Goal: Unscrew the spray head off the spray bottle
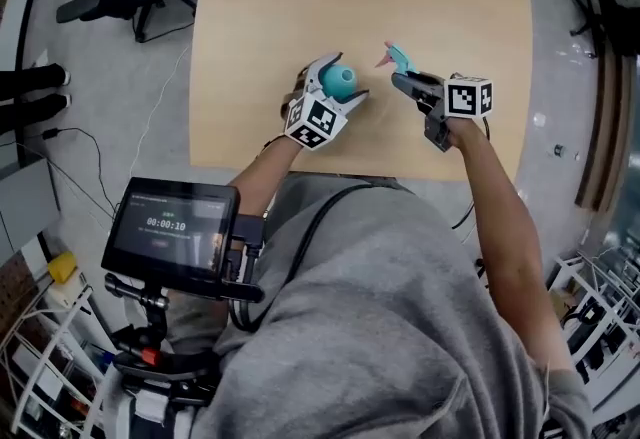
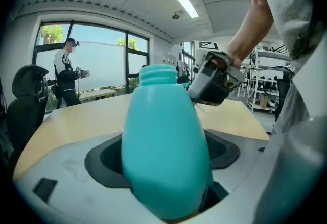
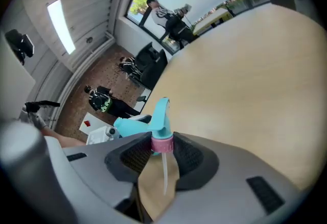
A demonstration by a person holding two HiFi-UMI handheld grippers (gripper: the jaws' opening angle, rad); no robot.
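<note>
Spray head (image 3: 161,115) pinched in down-tilted right tongs (image 3: 162,145).

Both arms reach forward, the hands side by side. The left gripper (image 1: 340,82) points ahead and slightly down, its jaws set wide and clamped on the bottle (image 2: 163,146). The right gripper (image 1: 405,79), on a bare forearm (image 1: 500,217), tilts down toward the left one. Its jaws pinch the spray head (image 3: 159,116) at the collar (image 3: 162,144) — the two grippers near, not touching.
</note>
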